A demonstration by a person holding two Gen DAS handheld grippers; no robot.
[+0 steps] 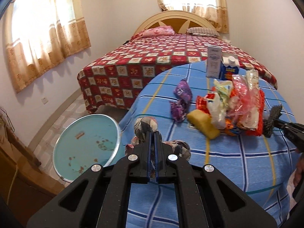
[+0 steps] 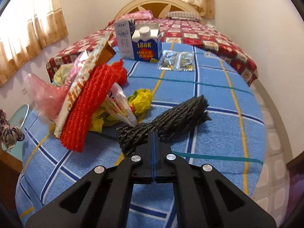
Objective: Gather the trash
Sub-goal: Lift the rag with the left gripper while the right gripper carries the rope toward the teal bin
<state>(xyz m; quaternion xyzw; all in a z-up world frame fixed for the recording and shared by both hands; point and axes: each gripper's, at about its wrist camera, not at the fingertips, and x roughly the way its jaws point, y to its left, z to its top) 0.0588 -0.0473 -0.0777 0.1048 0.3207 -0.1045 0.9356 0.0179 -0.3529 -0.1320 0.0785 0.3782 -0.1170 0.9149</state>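
Clamping a black net (image 2: 161, 121) on the tabletop (image 2: 218, 133), the right gripper (image 2: 154, 133) seems mid-gathering, the left gripper (image 1: 153, 134) pinching patterned cloth (image 1: 145, 126); next, likely carry both toward the trash pile (image 1: 233, 106).

Patterned cloth bundle (image 1: 145, 127) partly hidden behind left gripper (image 1: 153, 133) fingers. Black foam net (image 2: 161, 121) near end covered by right gripper (image 2: 154, 133). Lower pile items buried under red foam net (image 2: 91, 102). Yellow wrapper (image 1: 204, 125) motion-blurred.
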